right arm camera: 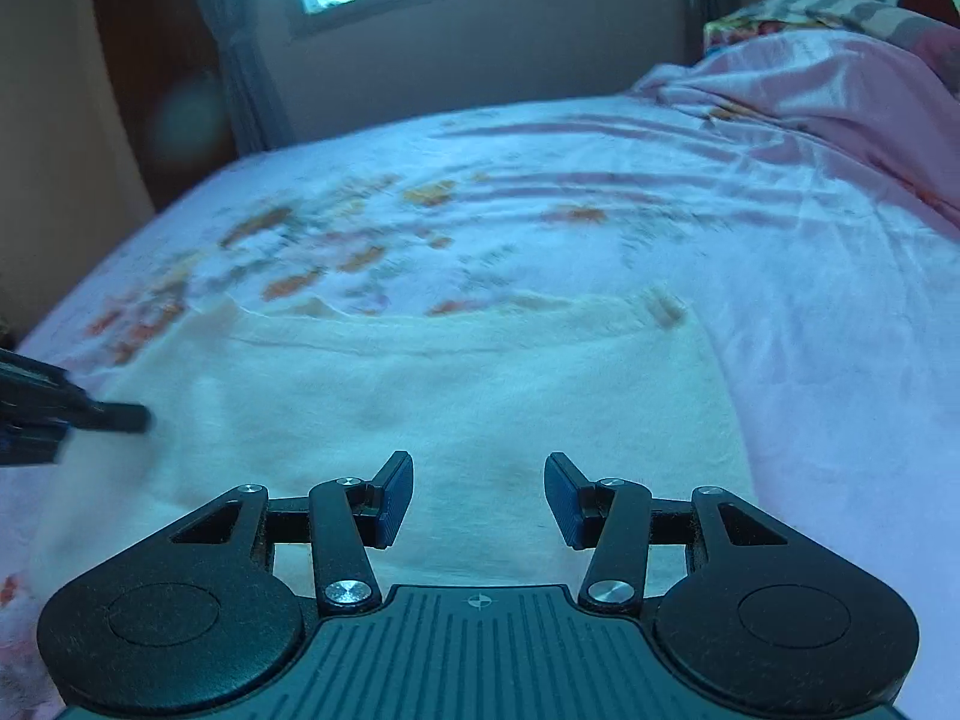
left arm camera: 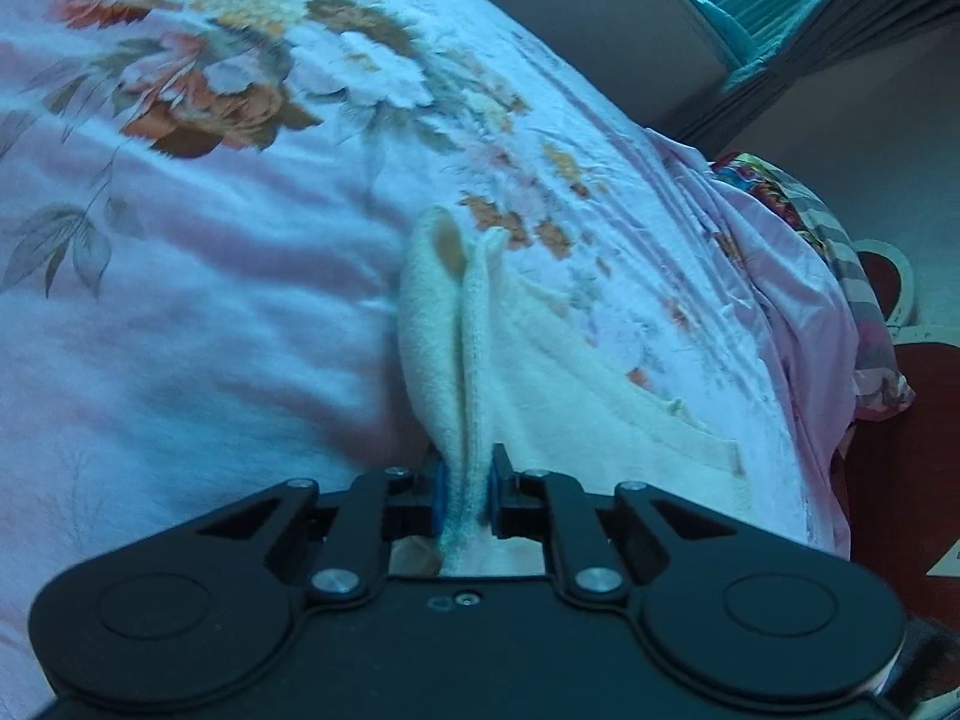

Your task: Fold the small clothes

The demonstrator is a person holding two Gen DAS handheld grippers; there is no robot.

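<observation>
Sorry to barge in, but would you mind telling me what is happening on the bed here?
A person is folding a small cream garment on a floral bedsheet with two handheld grippers. The left gripper is clamped on a bunched edge of it. The right gripper is open above the cloth, gripping nothing yet.

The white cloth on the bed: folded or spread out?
Mostly spread flat; the white cloth has one edge pinched up by the left gripper.

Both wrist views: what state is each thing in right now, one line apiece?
Left hand-held gripper: shut on a pinched fold of the white garment.
Right hand-held gripper: open, nothing between its pads, above the garment.
White garment: mostly flat on the bed, one edge bunched up.
Floral bedsheet: spread out, wrinkled.
</observation>
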